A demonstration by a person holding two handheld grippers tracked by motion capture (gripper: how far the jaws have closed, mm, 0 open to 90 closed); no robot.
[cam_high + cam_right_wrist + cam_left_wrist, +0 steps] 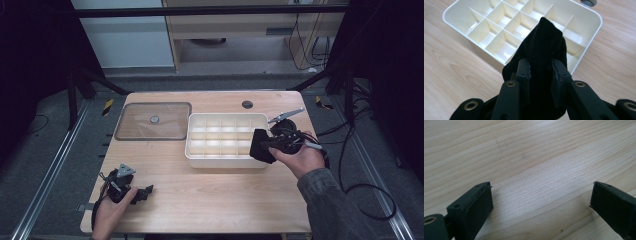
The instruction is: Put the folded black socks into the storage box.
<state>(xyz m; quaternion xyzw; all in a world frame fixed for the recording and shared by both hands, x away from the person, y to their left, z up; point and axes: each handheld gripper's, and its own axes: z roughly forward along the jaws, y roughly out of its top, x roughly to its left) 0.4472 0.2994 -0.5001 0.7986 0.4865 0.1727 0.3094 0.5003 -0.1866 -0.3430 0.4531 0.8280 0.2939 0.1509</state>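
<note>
Item: black cloth, bunched, clenched in my right claw. Location: above the near right corner of the white divided tray, long axis pointing from the claw toward the compartments. Right claw is the nearer by far. Left claw: released, nothing between its jaws, low over bare table, well apart from the tray.
</note>
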